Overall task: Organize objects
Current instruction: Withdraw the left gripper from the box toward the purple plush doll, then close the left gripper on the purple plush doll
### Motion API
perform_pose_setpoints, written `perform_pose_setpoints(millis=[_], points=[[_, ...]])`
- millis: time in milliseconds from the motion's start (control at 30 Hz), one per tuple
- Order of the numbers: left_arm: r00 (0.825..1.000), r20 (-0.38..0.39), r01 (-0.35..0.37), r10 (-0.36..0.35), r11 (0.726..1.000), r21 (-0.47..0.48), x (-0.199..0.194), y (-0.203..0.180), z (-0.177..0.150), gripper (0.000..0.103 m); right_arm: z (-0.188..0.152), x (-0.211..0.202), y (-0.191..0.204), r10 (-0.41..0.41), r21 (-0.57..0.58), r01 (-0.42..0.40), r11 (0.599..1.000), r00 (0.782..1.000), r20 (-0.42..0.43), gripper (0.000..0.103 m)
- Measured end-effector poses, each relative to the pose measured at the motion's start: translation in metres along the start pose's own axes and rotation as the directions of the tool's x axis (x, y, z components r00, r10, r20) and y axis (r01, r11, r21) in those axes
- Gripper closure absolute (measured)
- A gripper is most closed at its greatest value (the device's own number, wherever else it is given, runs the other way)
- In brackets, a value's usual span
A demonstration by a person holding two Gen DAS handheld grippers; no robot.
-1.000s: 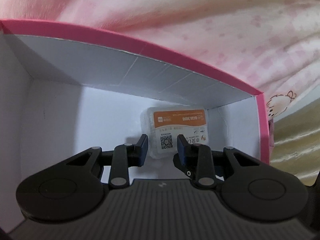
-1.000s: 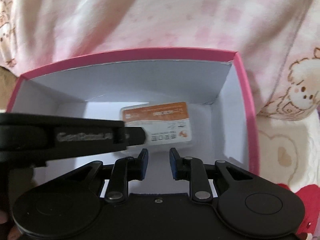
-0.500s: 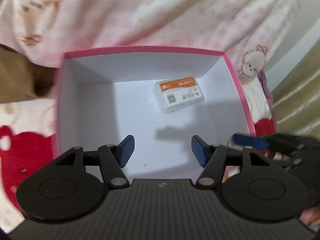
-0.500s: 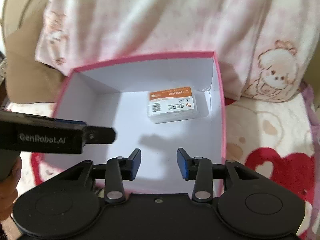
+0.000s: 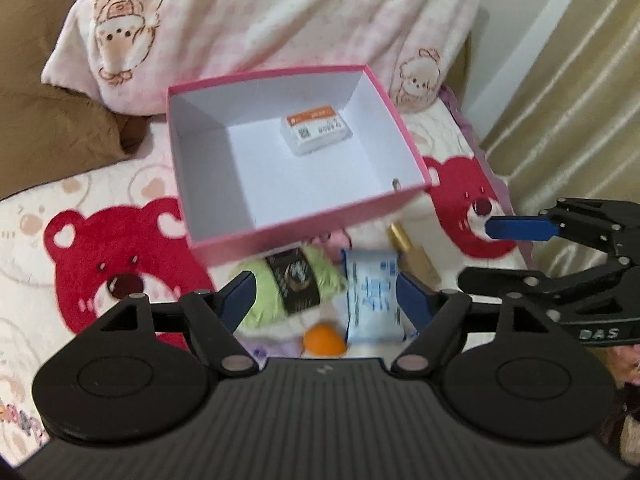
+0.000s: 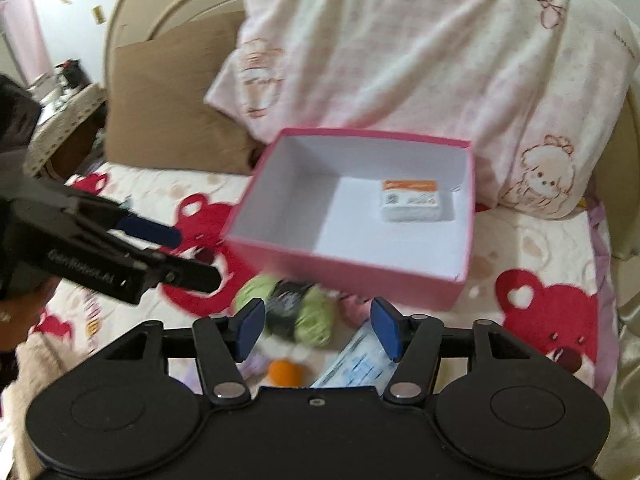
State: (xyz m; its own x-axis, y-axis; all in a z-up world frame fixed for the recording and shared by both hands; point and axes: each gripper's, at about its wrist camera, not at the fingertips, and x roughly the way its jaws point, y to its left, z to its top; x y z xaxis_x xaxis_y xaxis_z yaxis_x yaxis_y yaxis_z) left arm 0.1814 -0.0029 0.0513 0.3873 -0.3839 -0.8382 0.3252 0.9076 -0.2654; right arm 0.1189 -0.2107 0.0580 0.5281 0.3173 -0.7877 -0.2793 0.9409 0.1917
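Note:
A pink box [image 5: 304, 236] with a white inside sits on the bed, and a small white packet with an orange label [image 5: 316, 130] [image 6: 412, 200] lies in its far right corner. In front of the box lie a green yarn skein with a black band [image 5: 296, 284] [image 6: 296, 312], a blue-and-white packet [image 5: 372, 296] [image 6: 356, 364], an orange ball [image 5: 324, 338] [image 6: 285, 372] and a gold tube [image 5: 412, 252]. My left gripper [image 5: 328, 296] [image 6: 176, 252] and right gripper [image 6: 318, 320] [image 5: 476, 254] hover above these items. Both sets of jaws are opening with nothing between them.
The bedspread [image 5: 120, 264] is cream with red bears. A pink bear-print blanket [image 5: 280, 20] is piled behind the box, with a brown pillow [image 5: 52, 132] to its left. A curtain [image 5: 580, 80] hangs at the right. A dotted round basket [image 6: 64, 120] stands far left.
Both grippers have pulled back and up out of the box and their jaws have spread apart. The white packet stays inside. The loose items in front of the box have come into view.

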Motion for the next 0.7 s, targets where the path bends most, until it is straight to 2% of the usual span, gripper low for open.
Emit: perform_pose_setpoints(millis=[167, 300, 433, 600, 700], points=[[0.999, -0.041, 0.036, -0.036, 0.999, 0.009, -0.012, 0.008, -0.025, 0.024, -0.030, -0.011, 0.022, 0.032, -0.008, -0.032, 0.999, 0.999, -0.004, 0.030], [0.999, -0.045, -0.009, 0.009, 1.000, 0.012, -0.006, 0.013, -0.045, 0.023, -0.057, -0.003, 0.036, 0.047, 0.010, -0.047, 0.999, 0.999, -0.015, 0.027], [0.997, -0.071, 0.005, -0.005, 1.000, -0.001, 0.013, 0.022, -0.064, 0.023, -0.083, 0.013, 0.046, 0.066, 0.045, -0.065, 0.997, 0.998, -0.005, 0.026], [0.998, -0.068, 0.019, -0.019, 1.000, 0.006, 0.040, 0.028, -0.082, 0.023, -0.103, 0.048, 0.057, 0.153, 0.151, -0.156, 0.976, 0.988, 0.032, 0.026], [0.997, -0.069, 0.034, -0.033, 0.999, 0.003, 0.056, 0.038, -0.092, 0.023, -0.112, 0.075, 0.066, 0.164, 0.165, -0.162, 0.973, 0.987, 0.004, 0.026]])
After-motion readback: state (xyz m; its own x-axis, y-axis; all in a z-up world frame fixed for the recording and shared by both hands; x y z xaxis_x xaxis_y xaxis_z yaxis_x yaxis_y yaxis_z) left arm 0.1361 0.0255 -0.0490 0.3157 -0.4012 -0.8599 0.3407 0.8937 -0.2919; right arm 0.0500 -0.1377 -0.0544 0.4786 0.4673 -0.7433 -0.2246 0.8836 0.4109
